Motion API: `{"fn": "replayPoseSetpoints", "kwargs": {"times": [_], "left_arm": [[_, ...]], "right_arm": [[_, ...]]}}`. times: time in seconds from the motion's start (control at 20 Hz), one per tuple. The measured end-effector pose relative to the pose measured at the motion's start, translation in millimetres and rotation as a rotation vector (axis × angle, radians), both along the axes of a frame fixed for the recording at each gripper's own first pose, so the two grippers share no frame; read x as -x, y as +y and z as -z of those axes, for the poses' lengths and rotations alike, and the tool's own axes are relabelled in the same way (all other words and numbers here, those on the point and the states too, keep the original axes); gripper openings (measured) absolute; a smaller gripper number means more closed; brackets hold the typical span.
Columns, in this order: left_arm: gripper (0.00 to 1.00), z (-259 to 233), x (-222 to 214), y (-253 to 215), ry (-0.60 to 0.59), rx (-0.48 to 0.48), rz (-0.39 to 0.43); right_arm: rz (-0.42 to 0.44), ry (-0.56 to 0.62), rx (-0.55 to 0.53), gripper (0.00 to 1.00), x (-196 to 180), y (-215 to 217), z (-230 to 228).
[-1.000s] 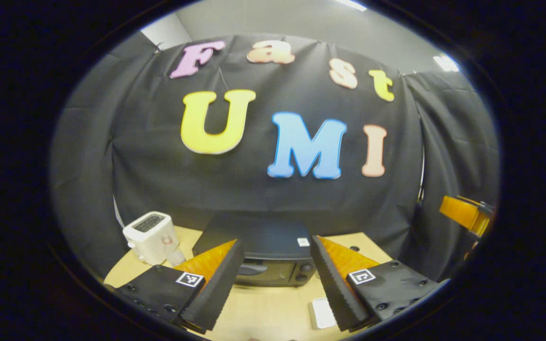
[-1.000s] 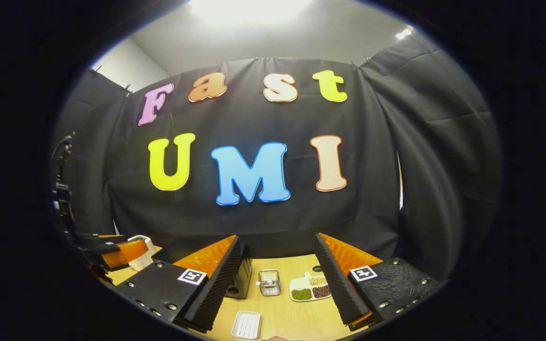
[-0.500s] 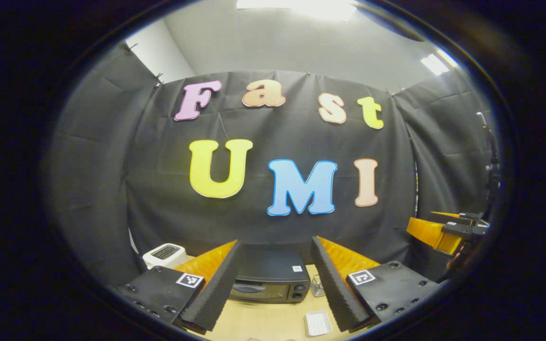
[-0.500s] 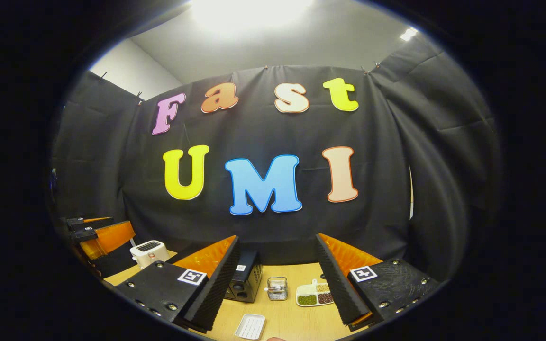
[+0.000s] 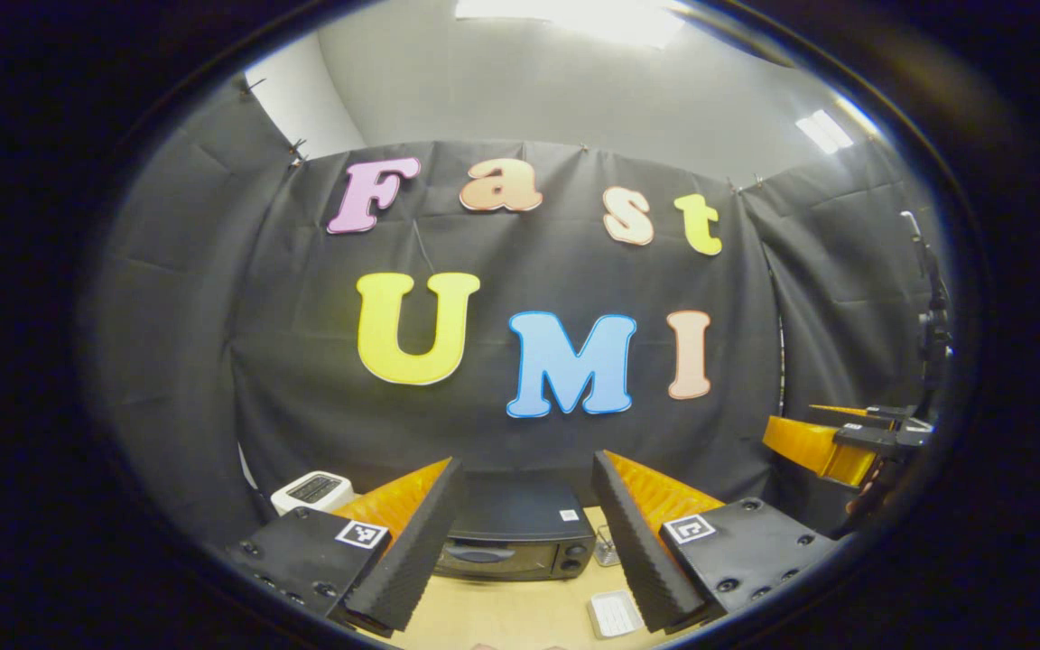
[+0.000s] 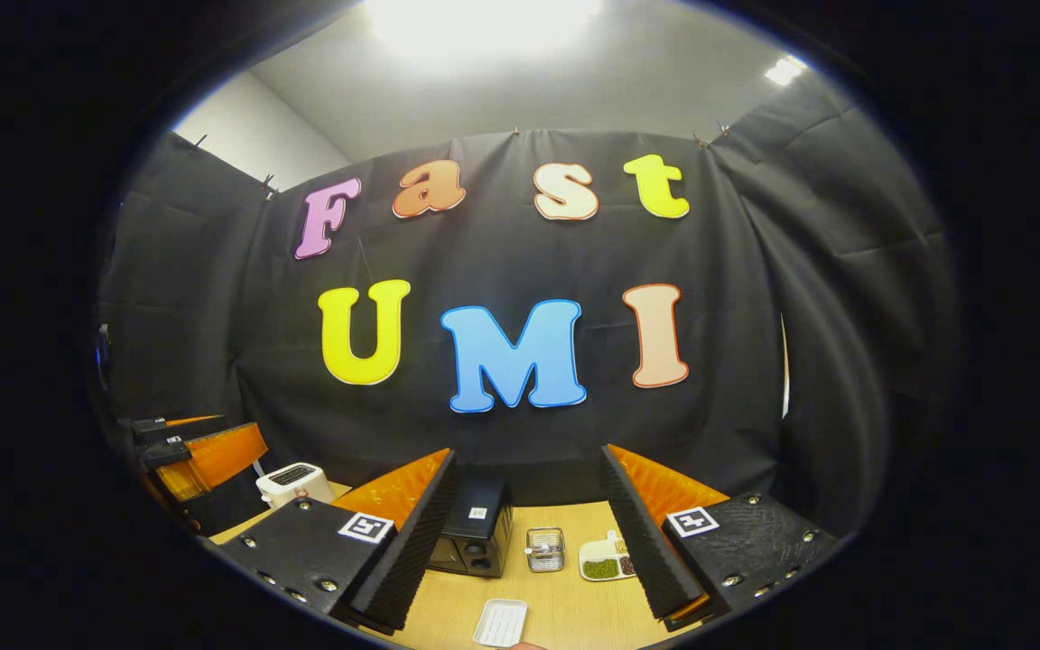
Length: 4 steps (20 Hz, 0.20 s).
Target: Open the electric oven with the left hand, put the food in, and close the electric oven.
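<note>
Oven sits shut toward the back of the surface, framed between our left claw's spread, empty fingers. We judge it rigid and heavy, the door stiff on its hinge; its front handle is the place to grip. Our right claw gapes empty too.

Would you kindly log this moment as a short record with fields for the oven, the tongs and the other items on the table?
oven: electric oven on the wooden table, door closed
left tongs: left gripper open, holding nothing, short of the oven
right tongs: right gripper open, holding nothing
toaster: white toaster to the oven's left
white tray: ridged white tray near the table's front edge
wire basket: small wire basket beside the oven
divided dish: divided dish with green and brown contents
</note>
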<state>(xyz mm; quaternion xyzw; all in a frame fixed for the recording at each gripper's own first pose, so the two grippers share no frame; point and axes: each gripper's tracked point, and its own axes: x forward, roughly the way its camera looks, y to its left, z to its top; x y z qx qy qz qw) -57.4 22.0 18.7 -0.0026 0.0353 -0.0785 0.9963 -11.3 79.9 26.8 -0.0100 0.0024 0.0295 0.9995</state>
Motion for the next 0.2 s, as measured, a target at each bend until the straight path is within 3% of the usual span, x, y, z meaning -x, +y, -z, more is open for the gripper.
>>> {"fn": "replayPoseSetpoints", "kwargs": {"times": [0.2], "left_arm": [[0.99,-5.0,4.3,5.8,-0.002,0.02,0.025]], "right_arm": [[0.011,-0.006,0.01,0.94,7.4,13.0,-2.2]]}}
